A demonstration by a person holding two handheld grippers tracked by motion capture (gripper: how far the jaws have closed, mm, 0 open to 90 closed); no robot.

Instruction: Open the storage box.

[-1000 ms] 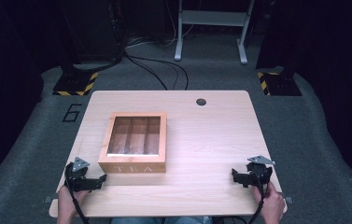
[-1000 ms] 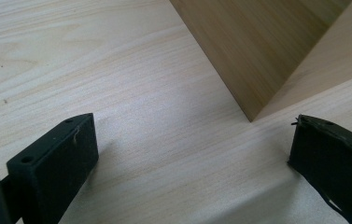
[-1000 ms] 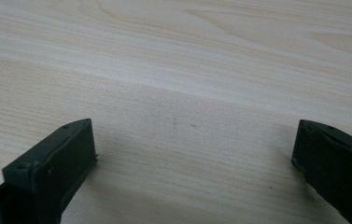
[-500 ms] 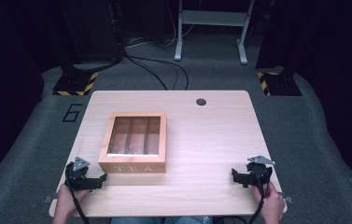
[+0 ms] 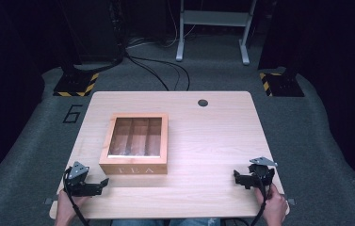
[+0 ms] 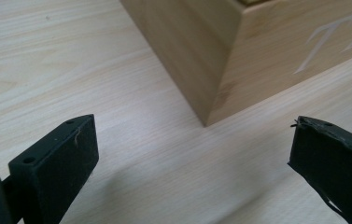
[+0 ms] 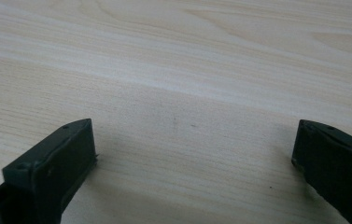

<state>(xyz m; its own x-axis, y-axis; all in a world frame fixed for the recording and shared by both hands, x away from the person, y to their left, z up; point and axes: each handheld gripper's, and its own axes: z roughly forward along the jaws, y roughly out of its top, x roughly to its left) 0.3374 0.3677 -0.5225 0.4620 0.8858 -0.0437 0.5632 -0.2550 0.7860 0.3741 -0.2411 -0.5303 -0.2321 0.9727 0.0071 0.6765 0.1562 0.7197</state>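
A wooden tea box (image 5: 136, 145) with a glass lid and "TEA" on its front stands left of centre on the light wooden table (image 5: 213, 141). My left gripper (image 5: 100, 184) rests at the table's front left, open and empty, just short of the box's front left corner (image 6: 211, 112). In the left gripper view its jaws stand wide apart with bare wood between them (image 6: 190, 140). My right gripper (image 5: 239, 177) rests at the front right, open and empty, over bare table (image 7: 192, 135).
A round cable hole (image 5: 203, 102) sits near the table's far edge. On the grey carpet beyond lie cables (image 5: 156, 70), black stands with yellow-striped bases (image 5: 76, 84), and a white metal frame (image 5: 213, 28). A "6" mark (image 5: 73, 113) lies left of the table.
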